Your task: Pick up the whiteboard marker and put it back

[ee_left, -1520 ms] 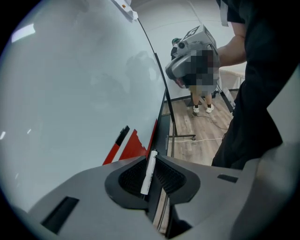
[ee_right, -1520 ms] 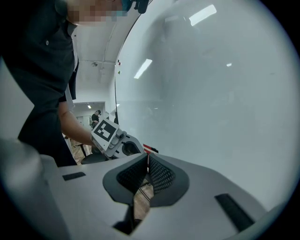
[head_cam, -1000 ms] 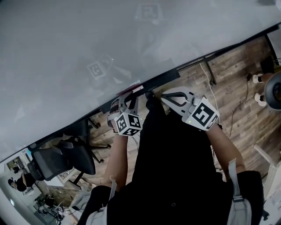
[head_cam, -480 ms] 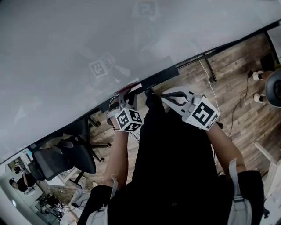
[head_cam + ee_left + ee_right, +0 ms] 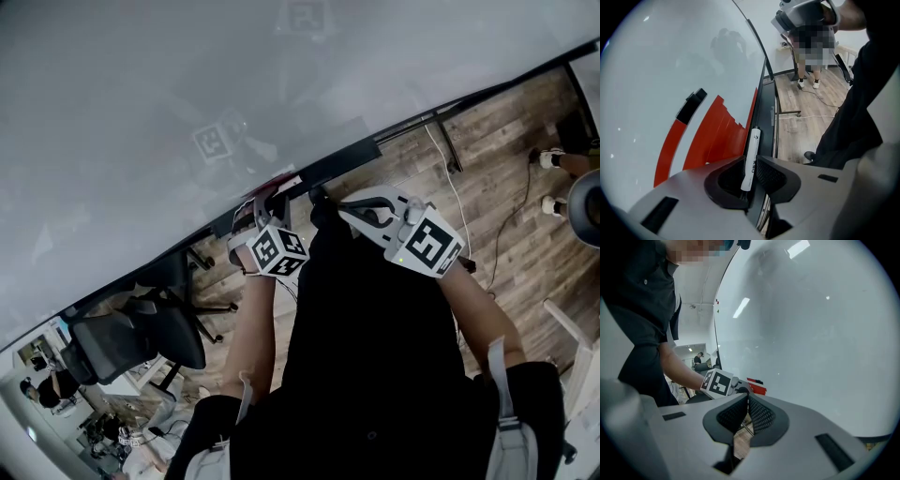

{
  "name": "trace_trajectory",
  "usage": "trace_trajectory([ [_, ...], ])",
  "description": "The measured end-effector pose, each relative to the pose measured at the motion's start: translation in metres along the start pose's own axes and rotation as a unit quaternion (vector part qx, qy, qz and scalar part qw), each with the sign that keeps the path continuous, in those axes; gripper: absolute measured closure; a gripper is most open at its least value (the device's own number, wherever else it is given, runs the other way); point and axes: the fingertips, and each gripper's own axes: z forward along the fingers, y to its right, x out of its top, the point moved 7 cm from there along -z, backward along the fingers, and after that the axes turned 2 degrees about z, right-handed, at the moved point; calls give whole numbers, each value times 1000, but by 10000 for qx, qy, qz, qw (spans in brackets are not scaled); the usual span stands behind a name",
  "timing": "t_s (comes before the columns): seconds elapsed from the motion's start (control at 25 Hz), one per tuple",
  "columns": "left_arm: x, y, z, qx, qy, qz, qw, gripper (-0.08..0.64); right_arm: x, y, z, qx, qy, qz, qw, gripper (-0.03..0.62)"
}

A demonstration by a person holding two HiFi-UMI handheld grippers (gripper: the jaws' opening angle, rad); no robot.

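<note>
Left hand-held gripper (image 5: 750,159) pinches marker (image 5: 754,140), perhaps on ledge (image 5: 765,112); right hand-held gripper (image 5: 748,397) pressed together.

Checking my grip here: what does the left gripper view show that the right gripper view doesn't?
Only the left gripper view: the whiteboard marker clamped in the left tongs, by the board's dark tray. Only the right gripper view: the right tongs closed on nothing, plus the left gripper's square-marker cube. Both: the whiteboard and a red object against it.
</note>
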Motion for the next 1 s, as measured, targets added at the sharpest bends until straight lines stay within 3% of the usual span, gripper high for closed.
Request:
trace_trajectory([
  [0.24, 1, -2, -2, -261, 64, -70, 9996, 483, -2, -5, 2, 15, 47, 47, 10000, 572],
  [0.6, 12, 1, -21, -268, 389, -2, 9989, 492, 2, 0, -6, -122, 62, -101, 9999, 572],
  [1.0, 32, -12, -69, -15, 1224, -555, 9909, 494, 16, 8, -22, -393, 293, -337, 9982, 572],
])
